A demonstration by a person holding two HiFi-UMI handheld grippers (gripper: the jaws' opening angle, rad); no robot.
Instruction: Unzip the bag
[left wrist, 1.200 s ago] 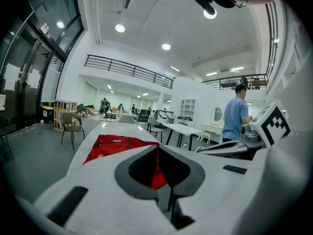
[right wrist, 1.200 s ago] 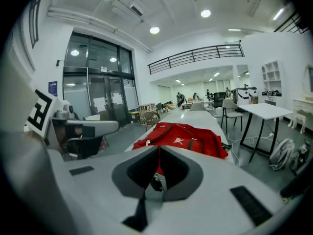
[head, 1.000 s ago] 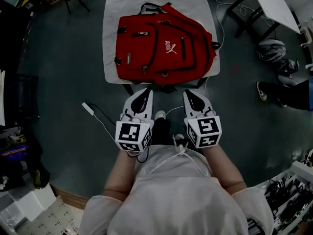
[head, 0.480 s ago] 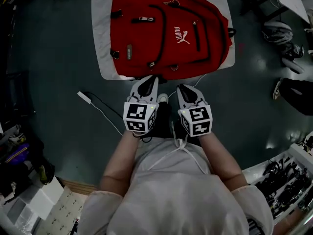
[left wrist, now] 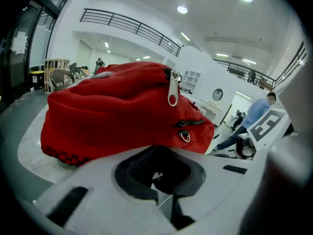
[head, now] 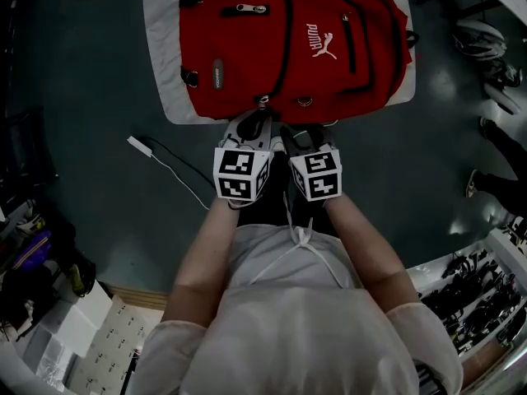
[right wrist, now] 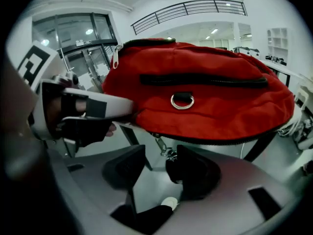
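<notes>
Grippers have advanced to near edge of red backpack [head: 288, 48]: right gripper [head: 298, 134], jaws opening astride dangling zipper pull [right wrist: 164, 151] to grasp it; left gripper [head: 257, 122] pinched together, empty.

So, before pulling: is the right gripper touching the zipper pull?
Cannot tell. Right gripper view: the zipper pull hangs between the opening jaws of the right gripper, overlapping one; contact unclear.

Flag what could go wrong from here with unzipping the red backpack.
1. The right hand-held gripper has its jaws opening, with a small zipper pull dangling at their tips and the pads not pressing on it. The pull may swing aside and be missed.
2. The left hand-held gripper is shut and holds nothing, so the backpack lies unrestrained at the table's near edge. A tug could drag it instead of opening it.
</notes>
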